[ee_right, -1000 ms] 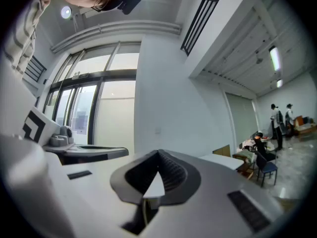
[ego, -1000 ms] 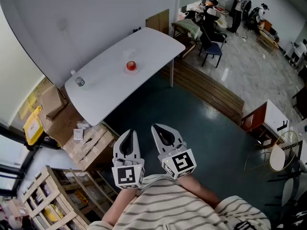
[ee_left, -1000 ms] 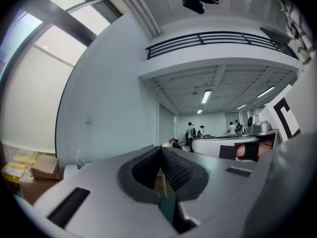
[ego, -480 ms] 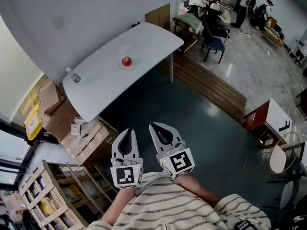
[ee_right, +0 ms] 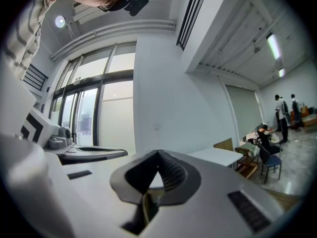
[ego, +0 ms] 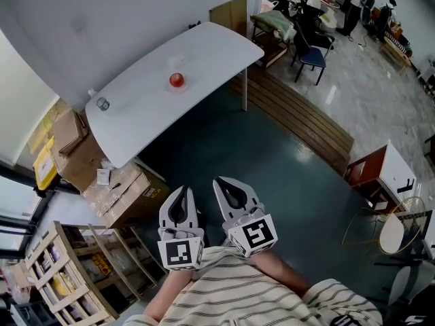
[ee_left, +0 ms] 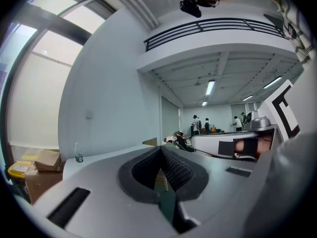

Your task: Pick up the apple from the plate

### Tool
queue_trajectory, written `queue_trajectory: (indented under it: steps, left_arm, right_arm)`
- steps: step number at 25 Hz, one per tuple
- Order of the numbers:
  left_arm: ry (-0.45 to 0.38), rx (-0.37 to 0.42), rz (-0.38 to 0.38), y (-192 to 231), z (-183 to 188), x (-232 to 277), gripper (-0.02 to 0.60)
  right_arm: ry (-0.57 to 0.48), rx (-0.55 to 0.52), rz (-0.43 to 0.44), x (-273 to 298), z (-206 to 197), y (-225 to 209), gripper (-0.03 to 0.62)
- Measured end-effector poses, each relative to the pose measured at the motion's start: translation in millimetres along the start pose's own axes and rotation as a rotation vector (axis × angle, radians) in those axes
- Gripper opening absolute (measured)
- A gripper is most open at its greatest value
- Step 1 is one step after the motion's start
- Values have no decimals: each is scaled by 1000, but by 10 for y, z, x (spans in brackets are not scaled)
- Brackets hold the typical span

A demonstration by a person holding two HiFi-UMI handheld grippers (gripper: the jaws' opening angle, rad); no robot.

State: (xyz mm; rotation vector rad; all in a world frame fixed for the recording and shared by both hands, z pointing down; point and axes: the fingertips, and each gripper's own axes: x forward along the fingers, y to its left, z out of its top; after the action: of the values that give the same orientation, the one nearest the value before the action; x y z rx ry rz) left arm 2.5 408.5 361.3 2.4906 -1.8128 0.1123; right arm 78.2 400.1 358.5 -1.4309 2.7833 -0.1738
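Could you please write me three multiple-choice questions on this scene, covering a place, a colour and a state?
1. Where is the apple?
A on the white table
B on the floor
C in a cardboard box

2. What colour is the apple?
A green
B red
C yellow

3. How do the jaws of the left hand-held gripper stand?
A wide apart
B closed on the apple
C together, empty

Answers:
1 A: the head view shows it mid-table.
2 B: it shows red against the white top.
3 C: the left gripper view shows the jaws meeting with nothing between them.
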Motion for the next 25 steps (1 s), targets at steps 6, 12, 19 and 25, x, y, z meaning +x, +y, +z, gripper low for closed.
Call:
queue_trajectory:
  steps: [6, 12, 19, 25]
  left_arm:
    - [4, -25, -5, 147, -96, 446, 5]
    - [-14, -32, -21, 386, -34, 1072, 5]
    - [0, -43, -43, 834, 53, 1771, 5]
    - [-9, -37, -77, 1181, 129, 2252, 5]
  right_arm:
    - [28, 0, 19, 371, -82, -228, 12]
    - [31, -16, -4, 911, -3, -585, 13]
    - [33, -8, -30, 1662, 115, -862, 13]
    - [23, 6, -56, 2224, 197, -1016, 12]
